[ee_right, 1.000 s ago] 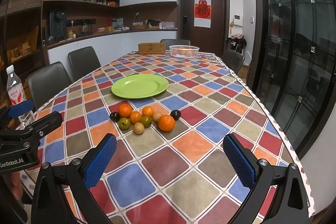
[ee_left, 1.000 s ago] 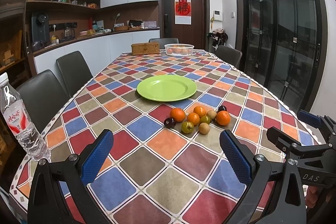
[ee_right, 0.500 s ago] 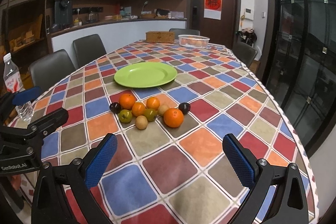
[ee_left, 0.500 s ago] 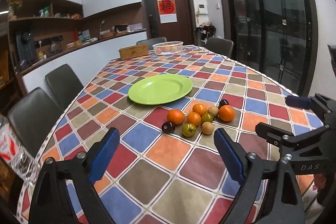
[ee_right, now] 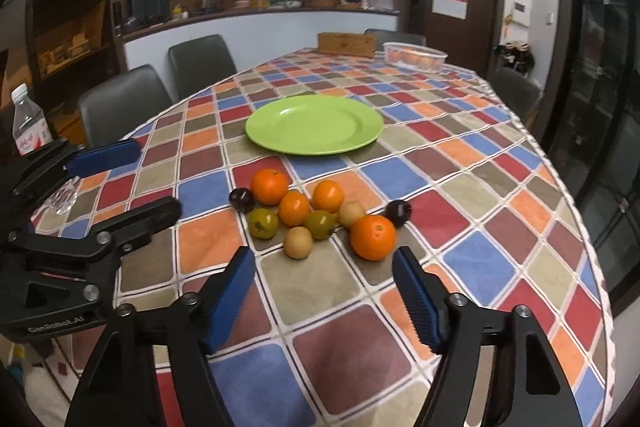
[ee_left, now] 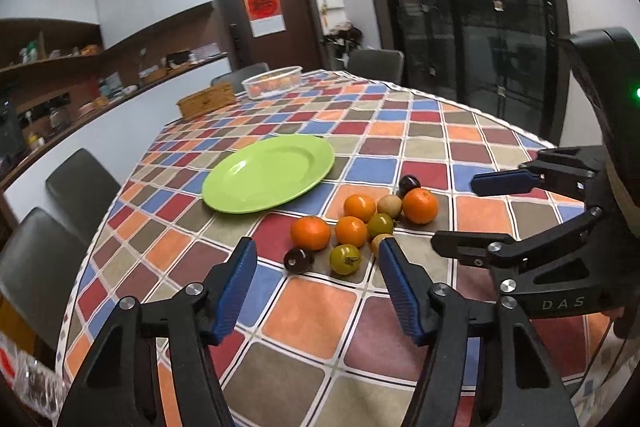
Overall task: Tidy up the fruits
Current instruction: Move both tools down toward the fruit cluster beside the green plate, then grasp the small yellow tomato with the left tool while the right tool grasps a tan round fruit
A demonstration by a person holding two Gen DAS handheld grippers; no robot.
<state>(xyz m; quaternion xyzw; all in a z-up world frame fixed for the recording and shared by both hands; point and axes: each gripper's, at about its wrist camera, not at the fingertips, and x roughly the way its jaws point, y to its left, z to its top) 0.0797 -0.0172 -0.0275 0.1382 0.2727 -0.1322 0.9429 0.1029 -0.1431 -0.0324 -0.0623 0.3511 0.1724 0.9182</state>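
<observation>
A cluster of small fruits lies on the chequered tablecloth: several oranges [ee_left: 420, 205] [ee_right: 373, 237], two green tomatoes [ee_left: 345, 259] [ee_right: 263, 223], two dark plums [ee_left: 298, 260] [ee_right: 241, 199] and tan round fruits [ee_right: 298, 242]. An empty green plate [ee_left: 269, 172] [ee_right: 315, 125] sits just beyond them. My left gripper [ee_left: 318, 291] is open and empty, a little short of the cluster. My right gripper [ee_right: 326, 297] is open and empty, also just short of it. Each gripper shows at the side of the other's view.
A clear tub of oranges [ee_right: 415, 57] and a wooden box [ee_right: 346, 44] stand at the table's far end. A water bottle [ee_right: 29, 125] stands near the left edge. Grey chairs [ee_right: 124, 105] line the left side. Glass doors are on the right.
Both grippers have moved forward and lower toward the fruit cluster. The left view has swung to the right. Both stay open and empty.
</observation>
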